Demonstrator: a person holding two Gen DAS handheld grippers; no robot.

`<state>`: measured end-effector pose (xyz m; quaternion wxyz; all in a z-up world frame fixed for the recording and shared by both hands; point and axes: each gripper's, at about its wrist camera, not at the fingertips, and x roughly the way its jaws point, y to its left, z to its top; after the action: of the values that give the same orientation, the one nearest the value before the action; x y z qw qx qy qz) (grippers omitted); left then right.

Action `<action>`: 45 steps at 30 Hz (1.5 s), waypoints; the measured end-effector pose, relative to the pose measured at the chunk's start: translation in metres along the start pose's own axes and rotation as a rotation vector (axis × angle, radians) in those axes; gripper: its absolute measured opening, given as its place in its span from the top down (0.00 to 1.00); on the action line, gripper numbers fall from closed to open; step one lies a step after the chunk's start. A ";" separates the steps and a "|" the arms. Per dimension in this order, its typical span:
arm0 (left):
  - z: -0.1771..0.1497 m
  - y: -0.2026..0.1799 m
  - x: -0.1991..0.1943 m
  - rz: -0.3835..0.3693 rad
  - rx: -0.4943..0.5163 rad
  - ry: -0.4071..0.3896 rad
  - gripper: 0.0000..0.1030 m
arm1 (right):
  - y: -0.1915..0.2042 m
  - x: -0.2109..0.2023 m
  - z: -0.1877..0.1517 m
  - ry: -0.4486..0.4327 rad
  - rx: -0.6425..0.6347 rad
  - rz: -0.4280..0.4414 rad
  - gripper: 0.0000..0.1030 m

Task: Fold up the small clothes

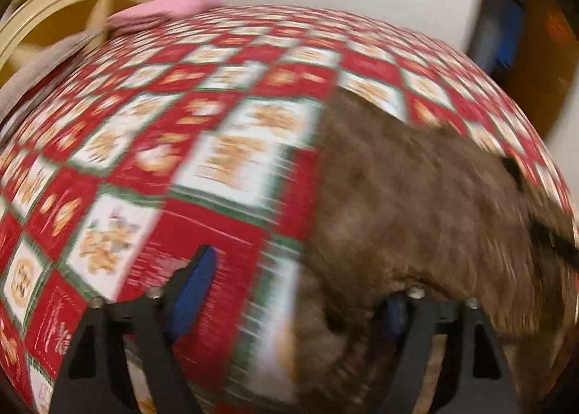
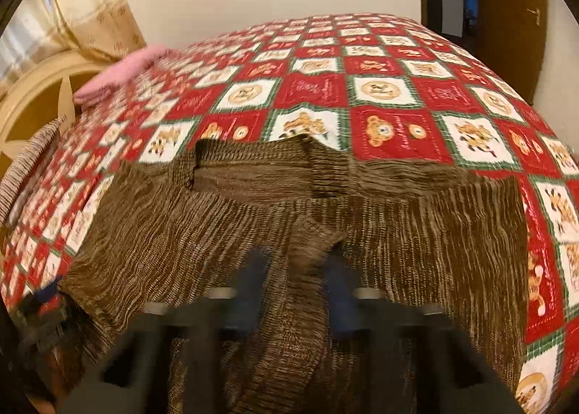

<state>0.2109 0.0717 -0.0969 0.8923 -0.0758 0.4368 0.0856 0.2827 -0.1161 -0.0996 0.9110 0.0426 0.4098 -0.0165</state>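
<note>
Brown knit sweater (image 2: 289, 218) lies spread on the bed's teddy-bear quilt (image 2: 383, 88). Right gripper (image 2: 295, 287) pinches a raised fold mid-garment; left gripper (image 1: 289, 287) gapes, empty, at its edge — folding begins; carry that fold across.

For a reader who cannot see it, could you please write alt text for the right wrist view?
The right gripper pinches a fold of a brown knit garment spread on a red, white and green teddy-bear tablecloth. A pink folded cloth lies at the far left edge.
</note>
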 end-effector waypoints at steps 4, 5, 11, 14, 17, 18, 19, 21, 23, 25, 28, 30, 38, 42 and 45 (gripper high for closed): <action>0.000 0.042 -0.001 -0.036 -0.134 -0.018 0.37 | 0.008 -0.011 0.009 -0.066 -0.040 0.110 0.92; -0.003 0.045 -0.001 -0.049 -0.127 -0.026 0.35 | 0.012 -0.013 0.012 -0.090 -0.050 0.131 0.92; -0.018 0.025 -0.009 -0.042 0.019 -0.033 0.23 | 0.010 0.006 0.011 -0.063 -0.086 0.044 0.92; -0.023 0.025 -0.019 -0.090 0.064 -0.018 0.23 | -0.013 0.006 -0.002 -0.039 -0.016 0.068 0.87; -0.024 0.034 -0.036 -0.178 0.091 -0.018 0.23 | -0.041 -0.016 -0.014 -0.032 0.148 0.157 0.71; -0.023 0.037 -0.044 -0.205 0.104 -0.031 0.23 | -0.048 -0.024 -0.020 -0.038 0.197 0.193 0.59; -0.020 0.039 -0.056 -0.221 0.119 -0.061 0.23 | -0.054 -0.032 -0.026 -0.045 0.238 0.228 0.40; -0.005 0.039 -0.072 -0.227 0.144 -0.130 0.18 | -0.058 -0.047 -0.041 -0.078 0.280 0.285 0.30; 0.017 0.036 -0.075 -0.227 0.152 -0.168 0.12 | -0.044 -0.053 -0.048 -0.082 0.228 0.286 0.30; 0.047 0.026 -0.064 -0.200 0.153 -0.192 0.12 | -0.022 -0.052 -0.050 -0.075 0.124 0.237 0.31; 0.082 0.006 -0.030 -0.177 0.189 -0.173 0.15 | 0.012 -0.040 -0.051 -0.044 -0.031 0.165 0.59; 0.095 -0.017 0.008 -0.178 0.251 -0.085 0.29 | 0.024 -0.024 -0.053 0.009 -0.069 0.165 0.59; 0.092 -0.032 0.076 -0.106 0.276 -0.014 0.29 | 0.025 -0.041 -0.056 -0.024 -0.147 0.096 0.87; 0.098 -0.012 0.086 -0.097 0.183 0.014 0.28 | 0.002 -0.050 -0.068 0.010 -0.119 0.099 0.87; 0.097 -0.016 0.084 -0.068 0.219 0.004 0.25 | -0.005 -0.049 -0.081 -0.030 -0.112 0.128 0.83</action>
<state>0.3392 0.0832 -0.1038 0.8967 0.0071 0.4425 0.0072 0.1895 -0.1141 -0.1165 0.9173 0.0175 0.3927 0.0639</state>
